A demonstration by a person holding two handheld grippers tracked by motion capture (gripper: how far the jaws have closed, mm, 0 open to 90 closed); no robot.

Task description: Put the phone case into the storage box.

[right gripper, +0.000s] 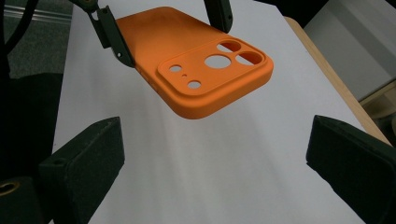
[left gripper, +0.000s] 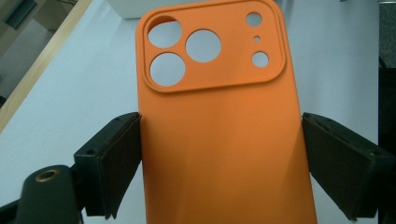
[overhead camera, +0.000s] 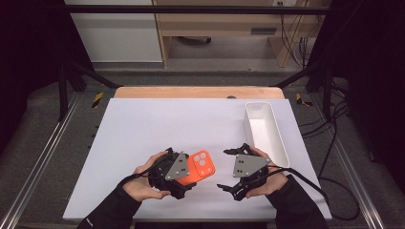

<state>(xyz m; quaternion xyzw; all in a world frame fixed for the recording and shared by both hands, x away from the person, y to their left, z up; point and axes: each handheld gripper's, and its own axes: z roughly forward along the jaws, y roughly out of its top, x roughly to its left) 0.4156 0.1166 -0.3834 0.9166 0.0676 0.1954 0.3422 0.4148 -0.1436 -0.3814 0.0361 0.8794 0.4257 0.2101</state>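
Note:
An orange phone case (overhead camera: 203, 166) with its camera cut-outs facing up is held just above the white table. My left gripper (overhead camera: 187, 172) is shut on it, its pads (left gripper: 116, 154) pressing the case's (left gripper: 219, 140) two long sides. My right gripper (overhead camera: 229, 169) is a short way to the right of the case and points at it. Its jaws stand open with nothing between them. In the right gripper view the case (right gripper: 196, 60) hangs ahead of my right gripper (right gripper: 219, 154), clamped by the left gripper's fingers (right gripper: 112, 37).
A long white tray (overhead camera: 282, 143) stands at the right side of the table, close behind my right hand. The white table top (overhead camera: 157, 124) stretches away to a wooden far edge (overhead camera: 191, 92). Cables trail off at the right.

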